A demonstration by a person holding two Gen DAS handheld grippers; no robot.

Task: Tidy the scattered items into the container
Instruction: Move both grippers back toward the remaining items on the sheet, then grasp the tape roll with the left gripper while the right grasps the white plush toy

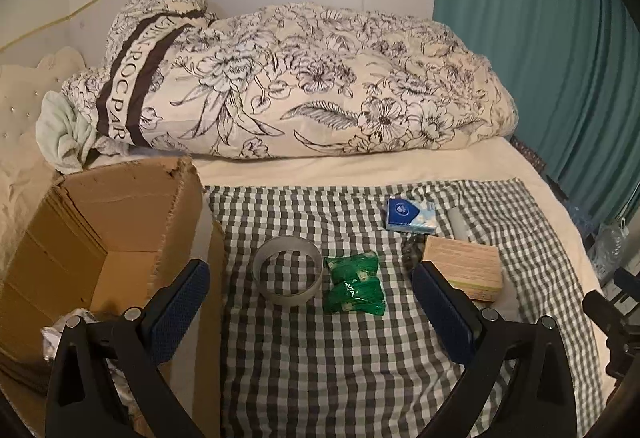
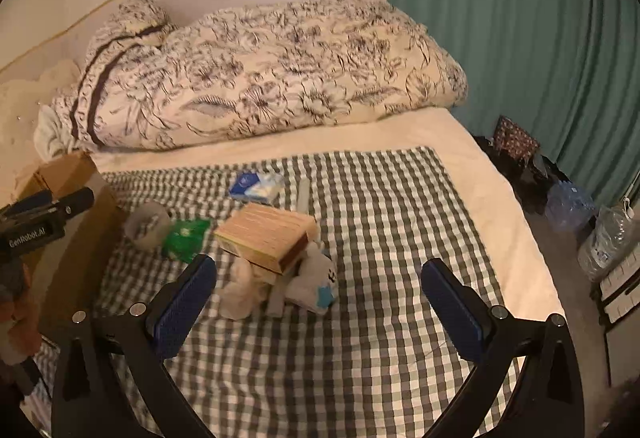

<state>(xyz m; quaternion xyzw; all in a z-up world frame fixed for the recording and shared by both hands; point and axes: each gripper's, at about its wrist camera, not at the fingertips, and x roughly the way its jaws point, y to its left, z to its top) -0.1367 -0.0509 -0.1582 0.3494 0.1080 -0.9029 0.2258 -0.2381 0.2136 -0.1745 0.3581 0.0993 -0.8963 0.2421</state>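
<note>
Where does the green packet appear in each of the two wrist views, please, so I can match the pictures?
Left wrist view: the green packet lies centre, on the checked cloth, just right of the tape ring.
Right wrist view: the green packet sits left of centre, between the tape ring and the tan box.
Shared landmark: the blue tissue pack, farther back on the cloth.

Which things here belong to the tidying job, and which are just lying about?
Job: cardboard box, tape roll, green packet, tissue pack, tan box, white tube.
Lying about: floral duvet, teal curtain, water bottles.
</note>
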